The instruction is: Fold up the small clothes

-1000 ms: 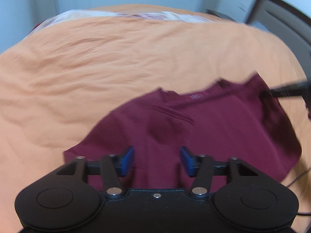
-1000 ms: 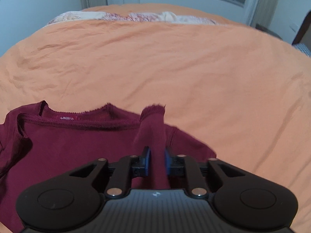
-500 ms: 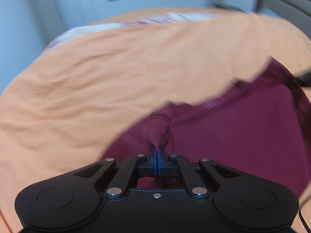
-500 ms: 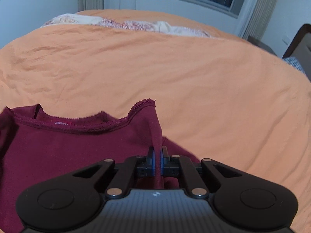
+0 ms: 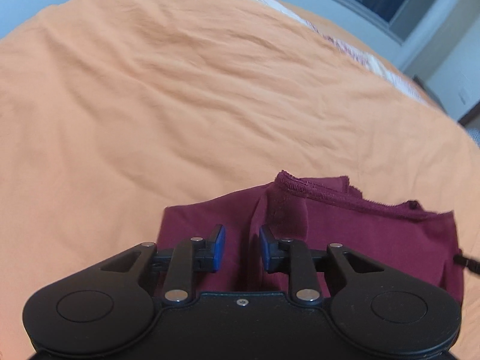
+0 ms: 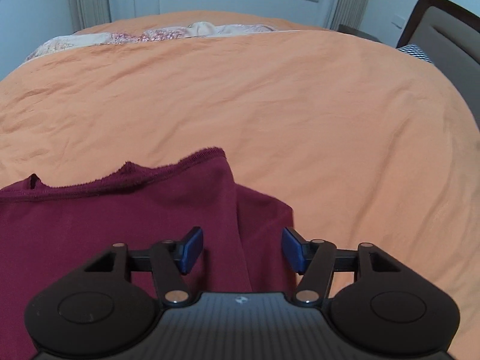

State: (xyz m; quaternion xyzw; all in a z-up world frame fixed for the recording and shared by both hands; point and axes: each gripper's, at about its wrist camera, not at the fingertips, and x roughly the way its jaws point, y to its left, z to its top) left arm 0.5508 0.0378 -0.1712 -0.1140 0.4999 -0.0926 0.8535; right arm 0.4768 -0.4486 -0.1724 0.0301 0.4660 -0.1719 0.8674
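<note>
Lying folded on the orange bed (image 6: 300, 105), the maroon shirt (image 6: 120, 216) sits beneath both parted, empty hand-held grippers, left (image 5: 241, 249) and right (image 6: 241, 250); loose top layer risks slipping open.

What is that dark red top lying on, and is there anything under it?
The maroon top lies folded on an orange bedsheet, which shows all around it. Both the left gripper and right gripper hover open above it. Whatever lies beneath the cloth is covered.

No readable text anywhere; only a small pale emblem on the right gripper's (image 6: 241, 250) body at six o'clock, too tiny to read.
</note>
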